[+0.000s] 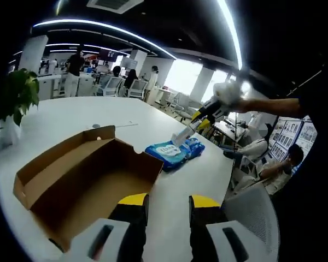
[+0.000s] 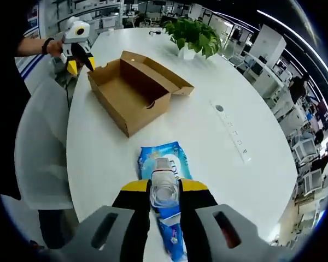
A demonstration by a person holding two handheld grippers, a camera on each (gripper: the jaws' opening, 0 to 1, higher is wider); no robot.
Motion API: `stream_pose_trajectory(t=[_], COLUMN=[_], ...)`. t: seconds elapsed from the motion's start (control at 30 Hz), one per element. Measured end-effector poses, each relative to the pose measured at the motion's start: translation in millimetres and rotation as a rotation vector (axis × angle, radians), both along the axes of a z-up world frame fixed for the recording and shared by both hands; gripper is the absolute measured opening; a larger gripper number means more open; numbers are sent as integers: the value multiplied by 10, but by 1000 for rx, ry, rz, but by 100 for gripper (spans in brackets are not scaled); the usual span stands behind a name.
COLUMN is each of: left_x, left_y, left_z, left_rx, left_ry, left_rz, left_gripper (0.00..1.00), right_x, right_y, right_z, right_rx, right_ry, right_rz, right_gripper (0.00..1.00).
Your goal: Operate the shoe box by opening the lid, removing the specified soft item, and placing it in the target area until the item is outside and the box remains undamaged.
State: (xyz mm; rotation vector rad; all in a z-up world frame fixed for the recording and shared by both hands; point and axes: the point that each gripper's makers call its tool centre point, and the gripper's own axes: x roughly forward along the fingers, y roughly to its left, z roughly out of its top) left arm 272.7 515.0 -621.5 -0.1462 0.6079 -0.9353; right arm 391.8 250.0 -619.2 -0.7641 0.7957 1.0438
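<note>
On white office table [image 2: 224,142], open shoe box [image 2: 132,90], blue wipes pack [image 2: 161,164]

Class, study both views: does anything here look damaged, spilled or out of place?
Nothing stands out. The box sits open and intact on the table, its lid folded back. The blue pack lies flat outside it, pinched by the right gripper.

Bright, even light from long curved ceiling strip lamps [image 1: 98,30]; far windows [image 1: 181,76] blow out white; fisheye bends the edges; shadows stay soft
</note>
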Motion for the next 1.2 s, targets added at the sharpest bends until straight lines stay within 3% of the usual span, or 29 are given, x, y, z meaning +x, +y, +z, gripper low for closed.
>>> stream_pose_trajectory(t=[0.4,0.77,1.2], left_x=[-47,-70,-70], left_y=[219,333,341], left_z=[-90,-134,-174], left_rx=[14,24,39], left_ry=[31,54,70], left_rz=[79,128,141], left_gripper=[29,30,29], right_x=[489,768,773], right_y=[-195,-489,-698], right_z=[-129,-406,-666], right_rx=[-99,-189,-313], right_ry=[-32,-37,-18], right_rz=[4,-6,71], right_gripper=[17,17,17])
